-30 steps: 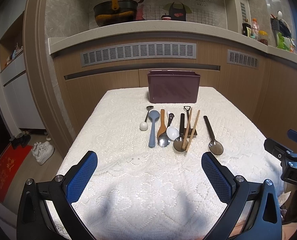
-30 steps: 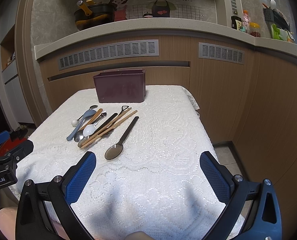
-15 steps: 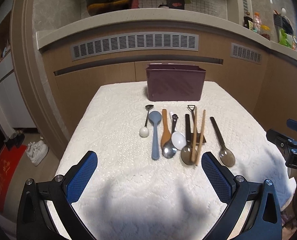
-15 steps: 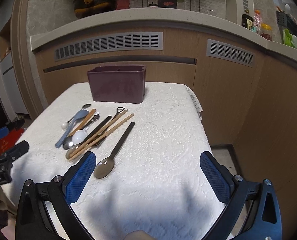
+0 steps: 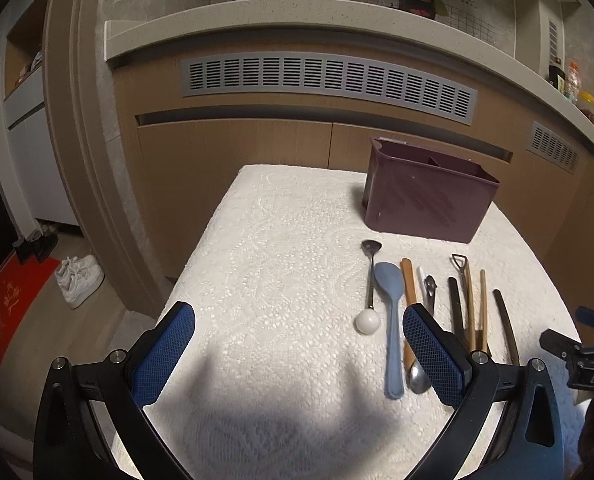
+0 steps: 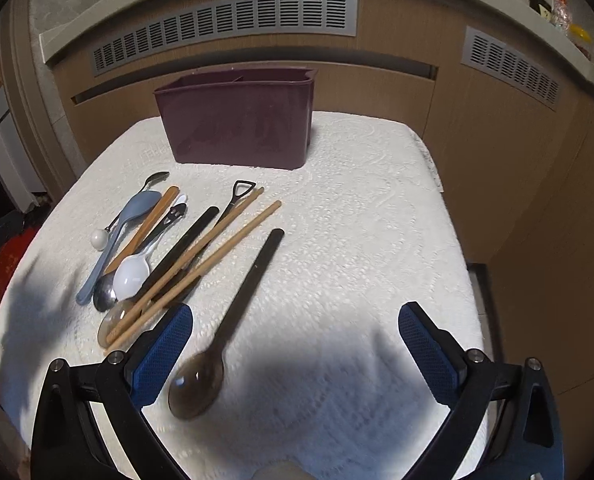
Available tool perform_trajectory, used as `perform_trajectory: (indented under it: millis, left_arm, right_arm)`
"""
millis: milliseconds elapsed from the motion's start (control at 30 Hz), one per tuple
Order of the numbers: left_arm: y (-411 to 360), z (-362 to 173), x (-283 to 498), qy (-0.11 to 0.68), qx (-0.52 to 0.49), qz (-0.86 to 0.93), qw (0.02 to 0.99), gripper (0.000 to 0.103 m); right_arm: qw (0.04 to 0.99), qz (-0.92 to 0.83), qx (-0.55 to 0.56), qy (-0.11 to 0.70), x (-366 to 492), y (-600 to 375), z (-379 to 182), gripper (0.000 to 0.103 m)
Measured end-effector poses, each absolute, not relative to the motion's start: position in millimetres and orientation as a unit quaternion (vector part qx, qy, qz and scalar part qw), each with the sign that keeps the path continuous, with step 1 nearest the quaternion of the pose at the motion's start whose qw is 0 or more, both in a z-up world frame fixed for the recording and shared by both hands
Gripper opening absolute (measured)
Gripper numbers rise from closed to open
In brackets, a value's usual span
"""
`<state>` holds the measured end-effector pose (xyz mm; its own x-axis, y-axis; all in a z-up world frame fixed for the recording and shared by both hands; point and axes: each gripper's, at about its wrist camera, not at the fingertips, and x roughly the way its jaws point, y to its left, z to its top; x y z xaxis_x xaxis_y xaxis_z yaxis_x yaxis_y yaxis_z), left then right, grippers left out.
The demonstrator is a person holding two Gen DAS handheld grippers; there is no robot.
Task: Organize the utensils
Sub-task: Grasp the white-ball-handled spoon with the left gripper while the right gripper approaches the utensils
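Several utensils lie side by side on a white lace tablecloth (image 5: 281, 280): a white ball-ended spoon (image 5: 368, 322), a blue spoon (image 5: 391, 312), a wooden spatula (image 6: 145, 232), a white spoon (image 6: 131, 274), wooden chopsticks (image 6: 217, 248) and a black-handled spoon (image 6: 233, 312). A maroon divided holder (image 5: 425, 204) stands behind them, also in the right wrist view (image 6: 237, 124). My left gripper (image 5: 299, 354) is open and empty, left of the row. My right gripper (image 6: 295, 354) is open and empty, low over the black-handled spoon's bowl.
Wooden cabinets with grey vents (image 5: 329, 80) rise behind the table under a stone counter. White shoes (image 5: 79, 278) and a red mat (image 5: 1, 320) lie on the floor at left. The table's right edge (image 6: 457, 240) drops to the floor.
Both grippers have moved forward and lower toward the table. The left one has swung left, so the utensils now sit at its right. The right one has closed in on the black-handled spoon.
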<state>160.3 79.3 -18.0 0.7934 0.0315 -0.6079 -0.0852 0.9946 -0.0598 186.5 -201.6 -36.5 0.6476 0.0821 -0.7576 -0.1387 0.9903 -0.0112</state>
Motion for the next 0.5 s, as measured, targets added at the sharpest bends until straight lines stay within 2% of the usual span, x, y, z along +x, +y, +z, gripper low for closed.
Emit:
perform_trajectory:
  millis: [67,167,233,333,367,400,500]
  left_arm:
    - [81.7,-21.7,167.3,0.325,-0.045,0.027,0.944,0.103]
    - [80.0,-25.9,176.0,0.334,-0.049,0.012,0.941,0.101]
    - [77.6,-27.8,182.4,0.341,-0.049,-0.004,0.939,0.094]
    - [73.4,-31.2,196.8,0.364,-0.046,-0.041,0.929,0.07]
    - [71.8,-33.0,200.1,0.376,-0.048,-0.057,0.924,0.057]
    - [69.2,-36.0,204.3,0.389,-0.05,-0.078,0.917,0.05]
    - [55.4,-45.7,207.3,0.409,-0.03,-0.118,0.904,0.044]
  right_arm:
    - [0.902,0.065,-0.036,0.424,197.3,-191.9,-40.3,0.087]
    - [0.891,0.068,-0.033,0.448,215.3,-179.9,-51.7,0.078]
    - [0.883,0.068,-0.031,0.463,226.6,-173.4,-60.3,0.075]
    - [0.881,0.072,-0.033,0.466,236.0,-168.9,-64.1,0.075]
    - [0.885,0.07,-0.037,0.46,236.8,-168.7,-62.5,0.075]
    - [0.889,0.068,-0.045,0.451,236.5,-168.6,-60.3,0.075]
    - [0.902,0.063,-0.071,0.422,230.2,-169.6,-53.9,0.076]
